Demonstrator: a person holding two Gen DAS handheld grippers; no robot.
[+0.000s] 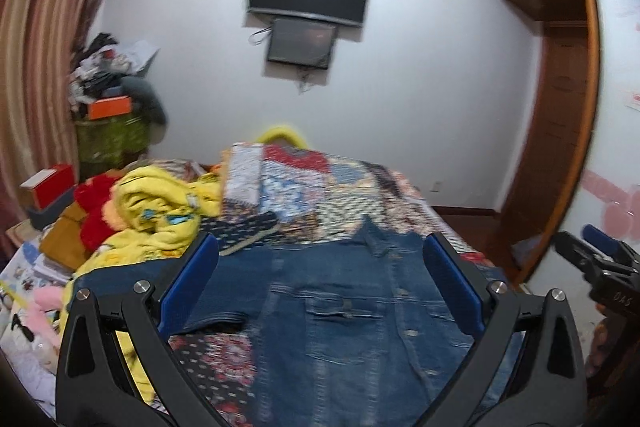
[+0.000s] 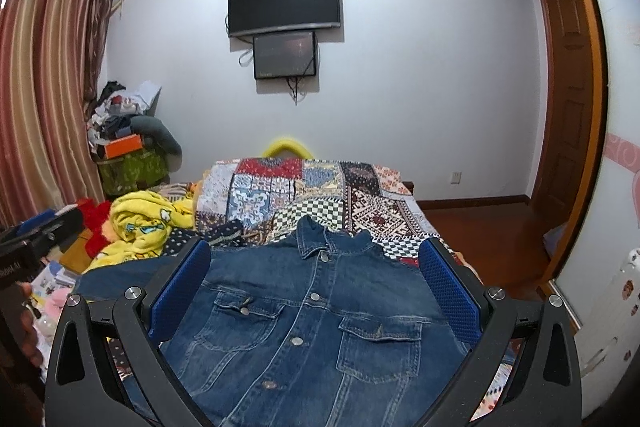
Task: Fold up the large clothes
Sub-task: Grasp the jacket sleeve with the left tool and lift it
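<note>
While the dark blue denim jacket (image 2: 312, 311) lies face-up, buttoned, on the patchwork-quilted bed (image 2: 360, 203), the left claw (image 1: 320, 291) and right claw (image 2: 316, 291) hover wide open, empty; heavy, stiffish cloth likely grips best at shoulder seams.

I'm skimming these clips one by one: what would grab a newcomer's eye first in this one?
The blue denim jacket dominates, spread front-up and buttoned on the patchwork quilt, collar pointing away toward the far wall. Both the right gripper and left gripper hover open above it, holding nothing. Next comes the crumpled yellow blanket to the jacket's left, and the dark TV on the white wall.
</note>
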